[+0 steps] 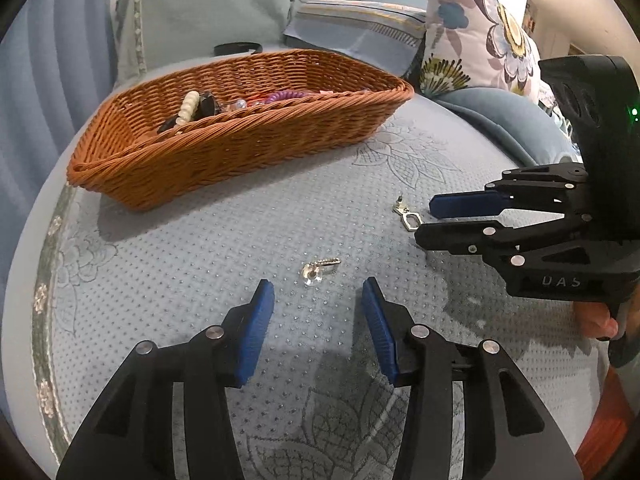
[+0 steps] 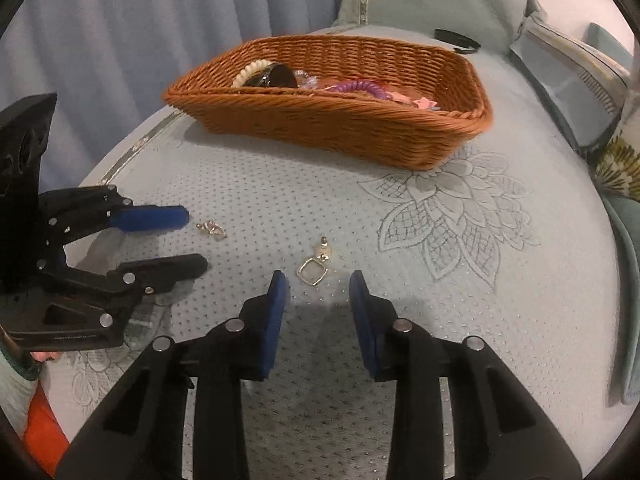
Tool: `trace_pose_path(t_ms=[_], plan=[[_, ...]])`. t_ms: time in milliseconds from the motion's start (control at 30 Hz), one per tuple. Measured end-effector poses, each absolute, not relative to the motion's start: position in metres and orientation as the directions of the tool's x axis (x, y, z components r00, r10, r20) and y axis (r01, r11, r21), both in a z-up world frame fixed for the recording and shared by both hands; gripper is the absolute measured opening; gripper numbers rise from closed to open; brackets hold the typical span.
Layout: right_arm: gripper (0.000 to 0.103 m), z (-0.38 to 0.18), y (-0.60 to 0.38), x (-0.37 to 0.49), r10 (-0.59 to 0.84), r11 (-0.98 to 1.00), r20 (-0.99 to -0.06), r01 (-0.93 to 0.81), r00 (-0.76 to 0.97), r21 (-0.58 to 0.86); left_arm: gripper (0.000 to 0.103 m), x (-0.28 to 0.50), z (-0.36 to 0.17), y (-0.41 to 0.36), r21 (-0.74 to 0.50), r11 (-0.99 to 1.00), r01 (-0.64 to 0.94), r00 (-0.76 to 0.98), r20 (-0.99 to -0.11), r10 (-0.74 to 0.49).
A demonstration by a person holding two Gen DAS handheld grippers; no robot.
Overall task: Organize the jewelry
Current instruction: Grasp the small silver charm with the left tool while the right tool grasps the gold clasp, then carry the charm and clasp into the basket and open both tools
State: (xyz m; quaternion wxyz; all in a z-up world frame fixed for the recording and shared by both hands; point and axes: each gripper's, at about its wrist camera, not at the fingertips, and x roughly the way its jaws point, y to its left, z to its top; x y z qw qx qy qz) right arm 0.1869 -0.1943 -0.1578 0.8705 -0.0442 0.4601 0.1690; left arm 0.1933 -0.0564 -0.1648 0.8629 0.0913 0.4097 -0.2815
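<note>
While open, earring [image 2: 314, 266] just ahead of jaws

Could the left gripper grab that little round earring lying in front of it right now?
Probably yes. The left gripper is open and the round earring lies on the cushion just ahead of its fingertips, with nothing between them. The right gripper is off to the side.

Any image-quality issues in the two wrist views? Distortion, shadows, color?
Left wrist: strong fisheye bowing with a dark vignette; left gripper casts a soft shadow short of the earring; neutral color, sharp centre. Right wrist: same bowing, warmer and dimmer; shadow below the right gripper stops near the square earring.
</note>
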Motion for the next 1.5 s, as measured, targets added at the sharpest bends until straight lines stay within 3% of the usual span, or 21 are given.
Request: trace_pose_path(t_ms=[367, 467, 600, 1067, 1300, 1500], plan=[[0.029, -0.164, -0.176, 0.186, 0.177, 0.950, -0.801, -0.311, 0.572, -0.013, 0.039, 0.203, -0.166, -0.067, -0.061, 0.829, 0.556, 0.514, -0.758, -0.401], [0.014, -0.164, -0.173, 0.186, 0.178, 0.946, -0.798, -0.322, 0.576, -0.022, 0.022, 0.205, -0.167, -0.069, -0.045, 0.835, 0.549, 0.527, -0.756, -0.387], [0.014, -0.163, -0.172, 0.185, 0.183, 0.944, -0.794, -0.328, 0.579, -0.022, 0.008, 0.204, -0.165, -0.068, -0.049, 0.834, 0.550, 0.533, -0.748, -0.396], [0.014, -0.129, -0.191, 0.170, 0.263, 0.944, -0.732, -0.324, 0.629, 0.060, 0.008, 0.189, -0.140, -0.060, -0.103, 0.828, 0.551, 0.584, -0.661, -0.471], [0.014, -0.074, -0.200, 0.149, 0.318, 0.940, -0.573, -0.331, 0.755, 0.084, 0.008, 0.176, -0.091, -0.051, -0.150, 0.829, 0.538, 0.657, -0.541, -0.525], [0.014, -0.031, -0.206, 0.175, 0.259, 0.964, -0.478, -0.252, 0.839, 0.080, 0.008, 0.193, -0.054, -0.048, -0.149, 0.852, 0.501, 0.714, -0.484, -0.505]])
